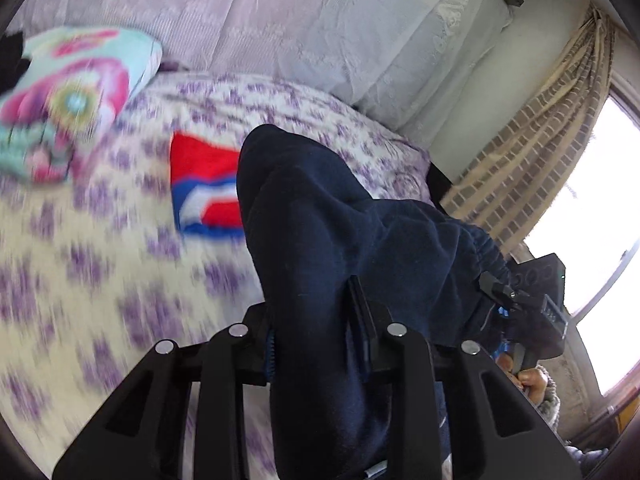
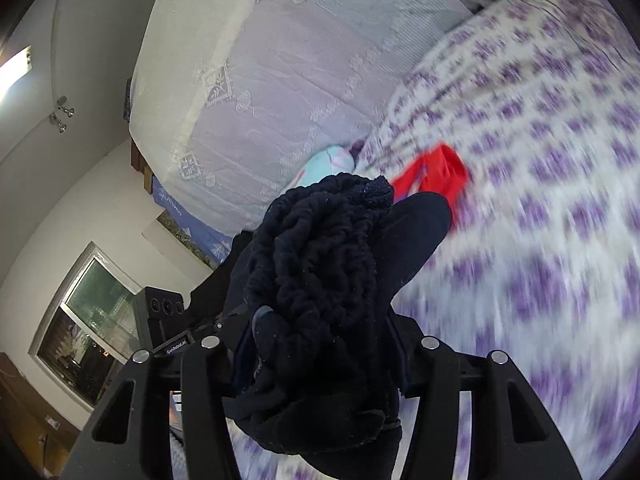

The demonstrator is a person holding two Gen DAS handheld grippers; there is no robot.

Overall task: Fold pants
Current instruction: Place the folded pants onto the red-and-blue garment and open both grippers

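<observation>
Left gripper [image 1: 320,344] pinching a thick fold of the dark pants [image 1: 320,208], centre to lower centre of the left view. Right gripper [image 2: 320,344] clamped on the bunched elastic waistband [image 2: 316,256], centre of the right view. Pants hanging between both tools, lifted off the bedspread [image 1: 100,240].

Risks, judged:
- Bulky bunch in the right jaws likely to slip under a hard pull; uneven hold would skew the fold.
- Hanging cloth could drag across the red and blue cloth [image 1: 204,188], centre left, and shift it.
- Possible snag on the flowered cushion [image 1: 68,104], upper left.

Counts: pants 1; grippers 2; red and blue cloth 1; cushion 1; curtain [image 1: 532,152] 1, right side.
</observation>
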